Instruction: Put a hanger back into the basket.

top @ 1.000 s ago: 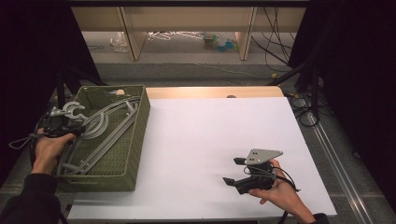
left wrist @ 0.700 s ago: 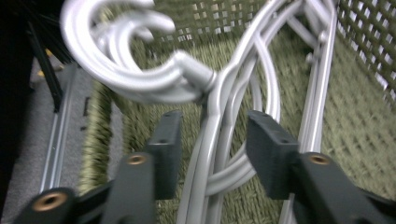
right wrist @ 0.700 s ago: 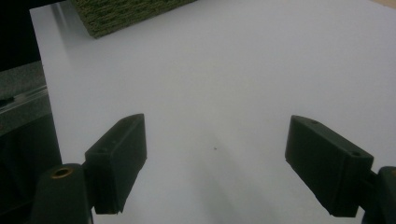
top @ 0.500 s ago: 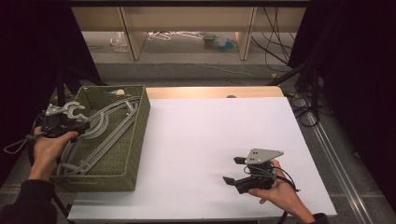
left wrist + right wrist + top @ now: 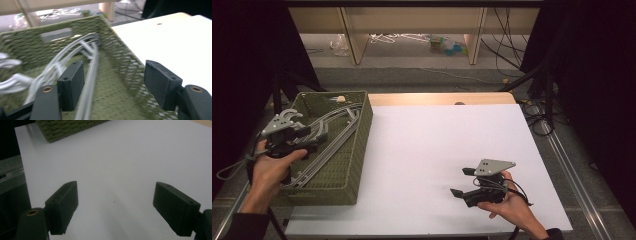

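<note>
The green woven basket (image 5: 343, 170) stands at the left edge of the white table (image 5: 442, 150), and I use it as the landmark. Inside the basket lie several grey plastic hangers (image 5: 329, 135), thin and curved, with a smooth surface; their long bars run along the length of the basket and their hooks point to its far left corner. The basket walls have a rough braided texture and a cut-out handle in the far wall.

The left gripper (image 5: 314, 141) hovers above the left part of the basket, over the hangers. Its jaws have just been opening, and now they stand apart with nothing pressed between them; in the left gripper view one hanger bar (image 5: 91, 82) passes below the gap, but the pads do not touch it. I judge that the hangers are all deposited in the basket and that the placing step is finished or nearly finished.

To the right of the basket the table is a flat matte white sheet. Well apart from the basket, near the front right corner, the right gripper (image 5: 460, 182) rests low over the table, with jaws wide apart and empty. What is left, as I see it, is only to take the left hand away from the basket
</note>
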{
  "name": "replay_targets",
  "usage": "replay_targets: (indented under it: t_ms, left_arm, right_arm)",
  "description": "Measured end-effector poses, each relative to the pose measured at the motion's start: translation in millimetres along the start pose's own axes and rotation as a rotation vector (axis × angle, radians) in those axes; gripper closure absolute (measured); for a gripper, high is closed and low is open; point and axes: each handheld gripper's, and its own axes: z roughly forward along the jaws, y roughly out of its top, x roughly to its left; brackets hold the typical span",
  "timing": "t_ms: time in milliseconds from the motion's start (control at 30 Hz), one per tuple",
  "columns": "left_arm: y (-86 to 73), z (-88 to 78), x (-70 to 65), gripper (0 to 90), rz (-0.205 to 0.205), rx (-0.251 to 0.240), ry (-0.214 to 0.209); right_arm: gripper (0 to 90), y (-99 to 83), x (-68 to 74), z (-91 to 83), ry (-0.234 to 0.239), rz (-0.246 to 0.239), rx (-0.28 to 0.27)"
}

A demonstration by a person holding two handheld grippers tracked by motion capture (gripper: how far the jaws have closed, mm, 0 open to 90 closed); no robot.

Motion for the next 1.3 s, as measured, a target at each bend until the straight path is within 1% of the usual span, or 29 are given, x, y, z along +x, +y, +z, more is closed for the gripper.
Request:
replay_targets:
  t_ms: [67,100,133,167,233,267,333,400,500,533,633,667,733,767,833,867,900,967,1033,1067,1100,1133,1167,1200,1267,1300]
  left_arm:
    - [-0.6,-1.6,-11.6,29.4,0.001,-0.013,-0.035]
    - [-1.7,-1.6,-18.7,28.3,-0.017,-0.044,-0.078]
    - [-2.3,-1.7,-24.4,27.4,-0.030,-0.060,-0.107]
    - [-2.8,-1.5,-28.7,26.8,-0.037,-0.071,-0.128]
    - [-4.7,0.2,-41.1,25.8,-0.033,-0.098,-0.173]
    - [-5.7,1.2,-47.6,25.6,-0.020,-0.097,-0.184]
    - [-8.3,3.9,-60.4,24.0,0.013,-0.094,-0.197]
    - [-11.1,6.8,-71.5,23.3,0.038,-0.086,-0.207]
    - [-15.4,11.0,-85.1,22.5,0.026,-0.093,-0.243]
    - [-17.2,12.7,-89.9,22.1,0.027,-0.090,-0.249]
    - [-22.6,18.0,-103.2,21.1,0.051,-0.090,-0.270]
    - [-24.6,20.1,-106.9,20.5,0.067,-0.097,-0.286]
    - [-28.6,22.5,-112.7,18.7,0.064,-0.096,-0.298]
    - [-30.8,23.9,-115.3,18.5,0.074,-0.101,-0.305]
    - [-34.7,25.2,-119.8,17.2,0.085,-0.104,-0.312]
    - [-38.2,26.4,-123.5,17.0,0.075,-0.106,-0.325]
    - [-40.2,26.6,-126.1,16.2,0.084,-0.102,-0.332]
    - [-44.1,26.8,-130.7,16.0,0.106,-0.109,-0.338]
    - [-47.4,27.2,-134.6,16.3,0.123,-0.112,-0.352]
    - [-50.5,27.4,-138.3,16.3,0.119,-0.113,-0.364]
    - [-52.0,27.0,-140.0,16.2,0.135,-0.112,-0.364]
    - [-54.6,27.2,-143.1,16.2,0.150,-0.115,-0.372]
    - [-56.7,26.2,-145.8,16.1,0.173,-0.109,-0.366]
    - [-59.0,25.8,-148.4,16.1,0.189,-0.109,-0.369]
    - [-64.7,24.6,-153.7,16.1,0.184,-0.109,-0.379]
    - [-68.2,24.5,-155.8,16.2,0.184,-0.116,-0.386]
  right_arm:
    - [21.1,-0.4,0.6,0.2,0.004,0.001,0.001]
    - [20.9,-0.4,0.6,0.5,0.004,0.001,0.000]
    - [19.6,-0.5,0.0,1.1,0.005,0.000,0.000]
    - [19.5,-0.7,-0.1,1.4,0.001,0.003,-0.001]
    - [19.4,-0.9,0.3,1.3,0.005,0.015,-0.001]
    - [19.4,-1.2,-0.1,1.8,0.003,0.010,-0.005]
    - [18.9,-1.4,-0.3,2.1,0.002,0.009,-0.009]
    - [18.9,-1.6,-0.5,2.2,0.003,0.010,-0.013]
    - [18.9,-1.9,-0.6,2.4,0.001,0.011,-0.016]
    - [18.8,-2.0,-0.6,2.4,0.000,0.013,-0.017]
    - [18.7,-2.2,-1.4,1.8,-0.011,0.019,-0.031]
    - [18.6,-2.3,-1.9,1.7,-0.015,0.018,-0.036]
    - [18.5,-2.5,-2.5,1.2,-0.013,0.020,-0.041]
    - [18.5,-2.7,-2.3,1.2,-0.020,0.022,-0.045]
    - [18.5,-2.7,-2.5,1.1,-0.012,0.023,-0.048]
    - [18.5,-2.7,-2.3,1.2,-0.012,0.024,-0.049]
    - [18.5,-2.7,-1.9,1.3,-0.010,0.028,-0.046]
    - [18.4,-2.9,-1.5,1.8,-0.014,0.028,-0.047]
    - [18.3,-3.0,-1.1,1.8,-0.014,0.029,-0.049]
    - [18.3,-3.0,-0.9,1.8,-0.014,0.029,-0.051]
    - [18.3,-3.1,-0.6,2.3,-0.007,0.032,-0.059]
    - [18.3,-2.6,-0.7,1.7,-0.001,0.033,-0.049]
    - [18.3,-2.7,-0.9,1.7,-0.020,0.020,-0.070]
    - [18.3,-2.6,0.5,0.3,-0.025,0.032,-0.066]
    - [18.3,-3.0,2.0,-1.3,-0.021,0.039,-0.082]
    - [18.2,-3.3,3.5,-3.0,-0.028,0.045,-0.087]
